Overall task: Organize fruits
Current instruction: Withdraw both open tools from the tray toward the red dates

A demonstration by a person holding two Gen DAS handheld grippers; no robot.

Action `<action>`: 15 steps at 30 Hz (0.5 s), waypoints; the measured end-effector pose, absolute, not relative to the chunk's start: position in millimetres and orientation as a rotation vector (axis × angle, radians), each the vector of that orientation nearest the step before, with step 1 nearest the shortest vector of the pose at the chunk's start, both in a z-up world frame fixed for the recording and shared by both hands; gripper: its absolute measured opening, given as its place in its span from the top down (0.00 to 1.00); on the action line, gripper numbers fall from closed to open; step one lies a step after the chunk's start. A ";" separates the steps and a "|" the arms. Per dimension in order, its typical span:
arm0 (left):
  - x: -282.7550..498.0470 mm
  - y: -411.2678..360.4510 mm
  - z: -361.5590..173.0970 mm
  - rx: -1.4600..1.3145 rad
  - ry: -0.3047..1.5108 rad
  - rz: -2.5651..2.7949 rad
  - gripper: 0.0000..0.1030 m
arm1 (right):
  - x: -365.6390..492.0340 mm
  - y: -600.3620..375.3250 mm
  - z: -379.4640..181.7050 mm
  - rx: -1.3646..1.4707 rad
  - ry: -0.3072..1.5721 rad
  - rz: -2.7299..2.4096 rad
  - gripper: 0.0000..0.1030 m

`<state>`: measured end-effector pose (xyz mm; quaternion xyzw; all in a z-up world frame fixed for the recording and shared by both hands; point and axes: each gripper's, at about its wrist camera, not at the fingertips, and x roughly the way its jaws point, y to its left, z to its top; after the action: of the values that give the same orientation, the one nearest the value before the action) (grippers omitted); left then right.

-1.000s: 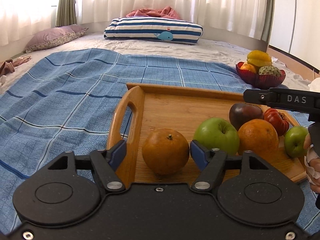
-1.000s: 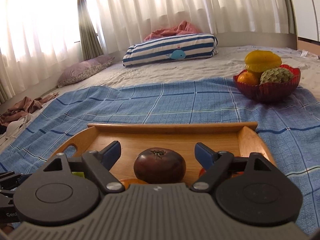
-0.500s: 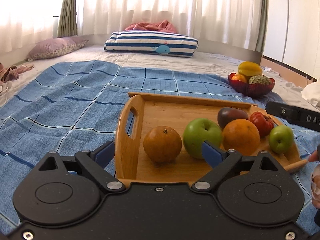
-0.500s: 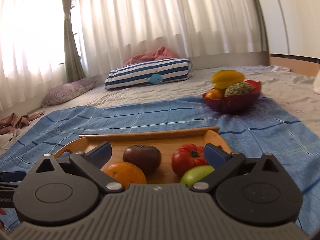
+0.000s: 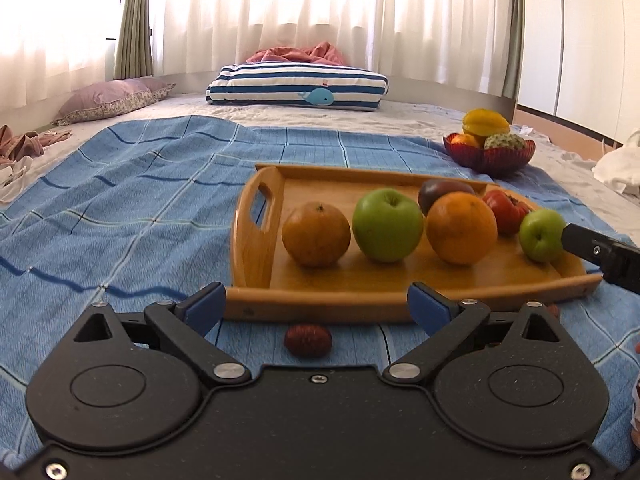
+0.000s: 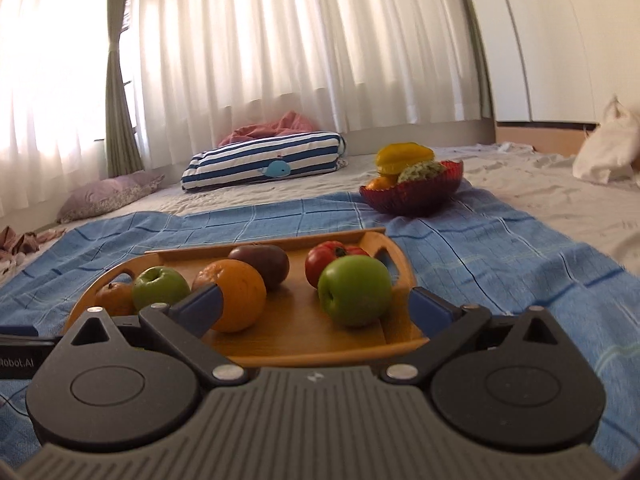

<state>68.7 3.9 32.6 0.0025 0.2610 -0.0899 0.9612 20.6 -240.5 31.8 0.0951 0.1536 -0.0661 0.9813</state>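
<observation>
6 fruits [image 5: 387, 230] on tray [image 5: 360, 304]; bowl [image 5: 490, 157] behind, right.

Left gripper [image 5: 316, 306]: black matte body, two round caps, silver pivot screws, blue pads [image 5: 202, 307] on black linkage fingers. Right gripper [image 6: 316, 306]: same black linkages and blue pads [image 6: 430, 306], silver screws, but a grey ribbed housing with a small white logo. Left gripper's side reads "Robot.AI" in the right wrist view.

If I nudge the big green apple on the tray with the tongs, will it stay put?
Probably not: the big green apple is round and sits loose on the smooth wooden tray, so it may roll. It looks firm and glossy, so pads might slip. Oranges on either side could get bumped.
</observation>
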 end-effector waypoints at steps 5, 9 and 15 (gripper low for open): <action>65.9 1.9 25.1 0.014 0.549 -0.185 0.06 | 19.4 -240.8 20.2 0.217 0.370 -0.150 0.00; 66.9 2.2 23.1 0.010 0.557 -0.183 0.06 | 14.2 -225.0 18.9 0.130 0.357 -0.147 0.00; 67.1 2.3 21.9 0.009 0.565 -0.194 0.09 | 13.6 -206.1 15.0 0.038 0.374 -0.157 0.16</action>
<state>67.1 2.3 21.9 0.0044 0.2784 -0.0956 0.9557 13.6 -206.1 15.0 0.0187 0.1859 -0.0779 0.9793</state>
